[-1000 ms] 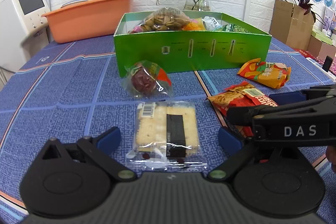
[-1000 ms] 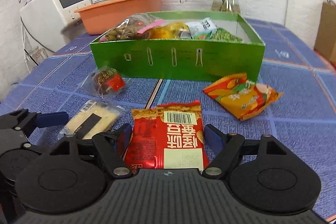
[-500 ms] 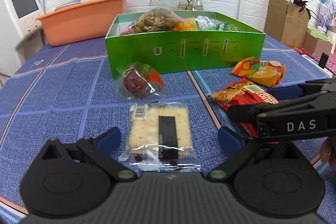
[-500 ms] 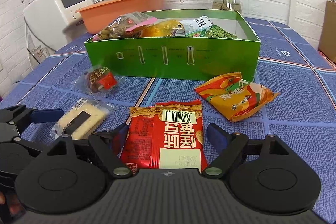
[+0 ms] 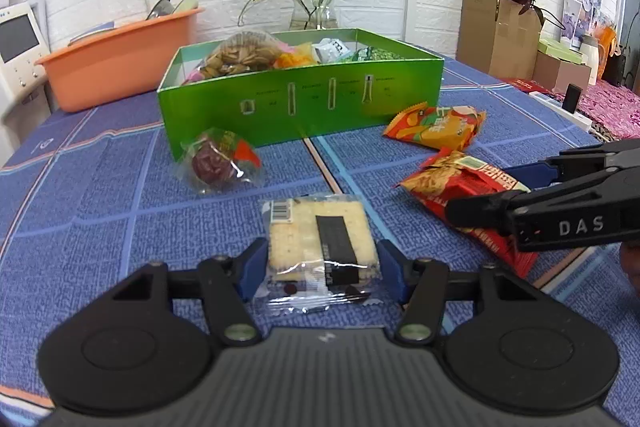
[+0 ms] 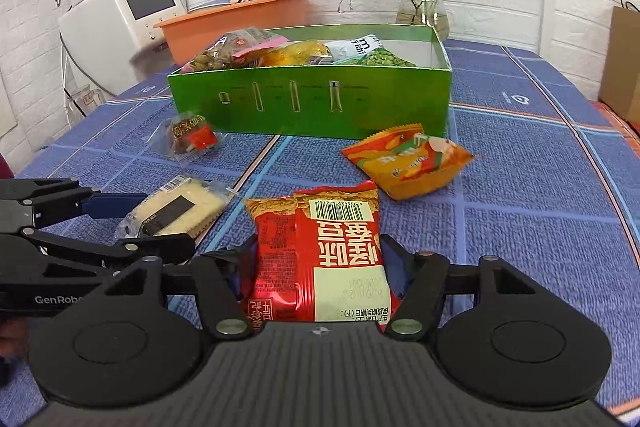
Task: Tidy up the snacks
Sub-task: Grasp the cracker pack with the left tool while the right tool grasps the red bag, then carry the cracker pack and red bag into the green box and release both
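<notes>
Both tools have just narrowed around their packets. The left tool [image 5: 322,269] is now gripping the cracker packet [image 5: 320,241], its blue pads pressing the wrapper's two sides where half a second ago they were standing well apart from it. The right tool [image 6: 318,269] is likewise closing on the red snack bag [image 6: 320,251], its fingers touching the bag's edges, so it is judged to be holding it. Both packets are still lying on the blue desk [image 5: 100,195], near the camera. The green box [image 5: 300,95], already holding several snacks, is sitting farther back. Two items are waiting untouched: the clear-wrapped sweet [image 5: 220,161] to the left, just in front of the box, and the orange bag [image 5: 436,125] to the right. With both grips apparently secured, the lift toward the box is likely coming next.
</notes>
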{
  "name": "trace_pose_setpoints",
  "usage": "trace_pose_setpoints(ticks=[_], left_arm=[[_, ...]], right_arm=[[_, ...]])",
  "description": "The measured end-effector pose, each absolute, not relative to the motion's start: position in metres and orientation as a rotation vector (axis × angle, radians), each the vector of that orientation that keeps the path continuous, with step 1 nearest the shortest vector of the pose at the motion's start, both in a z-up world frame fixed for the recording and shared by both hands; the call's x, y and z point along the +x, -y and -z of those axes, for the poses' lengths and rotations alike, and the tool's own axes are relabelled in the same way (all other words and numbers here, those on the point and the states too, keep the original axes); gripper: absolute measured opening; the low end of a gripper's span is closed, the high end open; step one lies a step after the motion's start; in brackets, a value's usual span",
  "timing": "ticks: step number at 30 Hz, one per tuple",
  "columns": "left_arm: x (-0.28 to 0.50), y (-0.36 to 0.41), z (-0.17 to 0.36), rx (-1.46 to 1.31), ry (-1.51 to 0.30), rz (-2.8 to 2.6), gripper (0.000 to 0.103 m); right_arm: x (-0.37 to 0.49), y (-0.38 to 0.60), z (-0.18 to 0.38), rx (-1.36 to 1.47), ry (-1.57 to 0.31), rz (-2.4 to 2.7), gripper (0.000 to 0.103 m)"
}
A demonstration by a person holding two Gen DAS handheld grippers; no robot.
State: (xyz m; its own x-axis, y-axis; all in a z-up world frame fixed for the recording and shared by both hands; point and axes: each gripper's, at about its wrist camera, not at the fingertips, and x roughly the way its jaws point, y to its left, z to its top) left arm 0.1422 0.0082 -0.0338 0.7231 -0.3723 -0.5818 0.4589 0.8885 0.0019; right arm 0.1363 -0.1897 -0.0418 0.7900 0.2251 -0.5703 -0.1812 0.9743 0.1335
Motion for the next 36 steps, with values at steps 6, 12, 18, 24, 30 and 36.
trace_pose_setpoints(ticks=[6, 12, 18, 24, 30, 36], left_arm=[[0.123, -0.030, 0.025, 0.042, -0.610, 0.463, 0.058], [0.110, -0.048, 0.001, -0.007, -0.530, 0.400, 0.058], [0.102, -0.056, -0.022, -0.001, -0.441, 0.354, 0.058], [0.119, -0.043, -0.049, 0.040, -0.363, 0.366, 0.058], [0.168, -0.036, -0.073, 0.023, -0.323, 0.387, 0.058], [0.255, -0.024, -0.073, -0.031, -0.368, 0.388, 0.058]], right_arm=[[0.127, 0.190, 0.038, 0.114, -0.643, -0.212, 0.101], [0.114, 0.175, 0.022, 0.053, -0.522, -0.166, 0.100], [0.098, 0.162, -0.007, -0.022, -0.346, -0.143, 0.100], [0.110, 0.159, -0.029, -0.035, -0.304, -0.182, 0.100], [0.125, 0.184, -0.041, -0.023, -0.285, -0.219, 0.100], [0.182, 0.218, -0.040, 0.046, -0.300, -0.122, 0.100]])
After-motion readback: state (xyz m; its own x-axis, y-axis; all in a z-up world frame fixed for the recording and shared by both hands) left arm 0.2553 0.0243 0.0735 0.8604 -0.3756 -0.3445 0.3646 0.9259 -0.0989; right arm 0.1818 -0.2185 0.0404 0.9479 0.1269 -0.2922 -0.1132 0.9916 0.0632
